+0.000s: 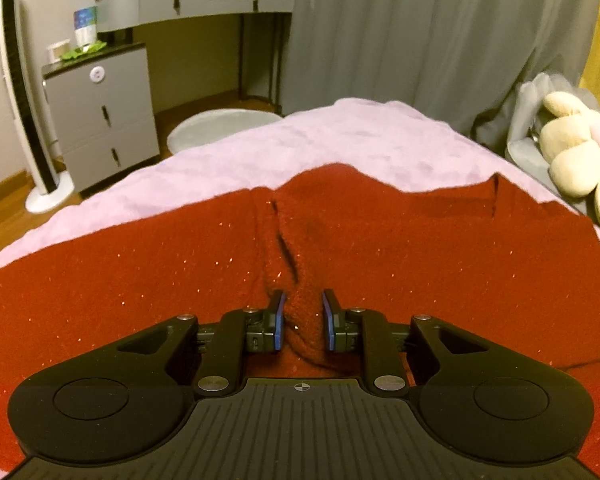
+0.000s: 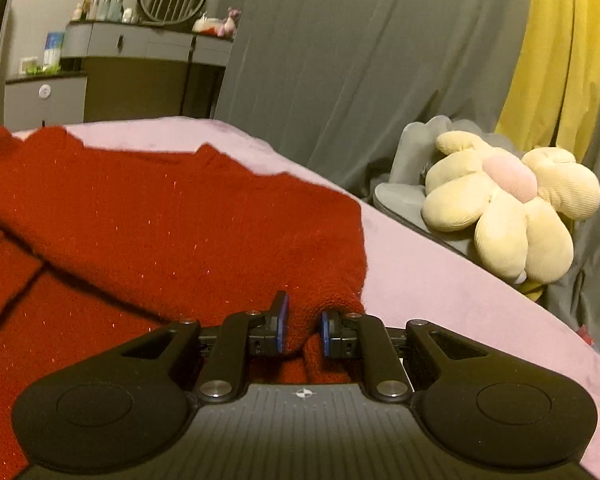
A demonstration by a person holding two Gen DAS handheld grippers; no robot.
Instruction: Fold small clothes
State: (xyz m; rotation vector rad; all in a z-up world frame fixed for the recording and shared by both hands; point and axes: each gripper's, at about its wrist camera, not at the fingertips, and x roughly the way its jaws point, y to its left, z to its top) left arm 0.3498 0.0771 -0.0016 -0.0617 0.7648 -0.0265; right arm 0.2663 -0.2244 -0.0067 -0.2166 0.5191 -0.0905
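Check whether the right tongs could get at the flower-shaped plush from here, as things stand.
Probably not yet. The right tongs are shut on a bunch of the red knit garment, and the flower plush lies off the far side of the pink blanket; they would have to let go first.

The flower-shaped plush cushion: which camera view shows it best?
The right wrist view. There the flower-shaped plush cushion shows whole, cream petals around a pink centre, beside the bed. The left wrist view catches only a few petals, cut off at its right edge.
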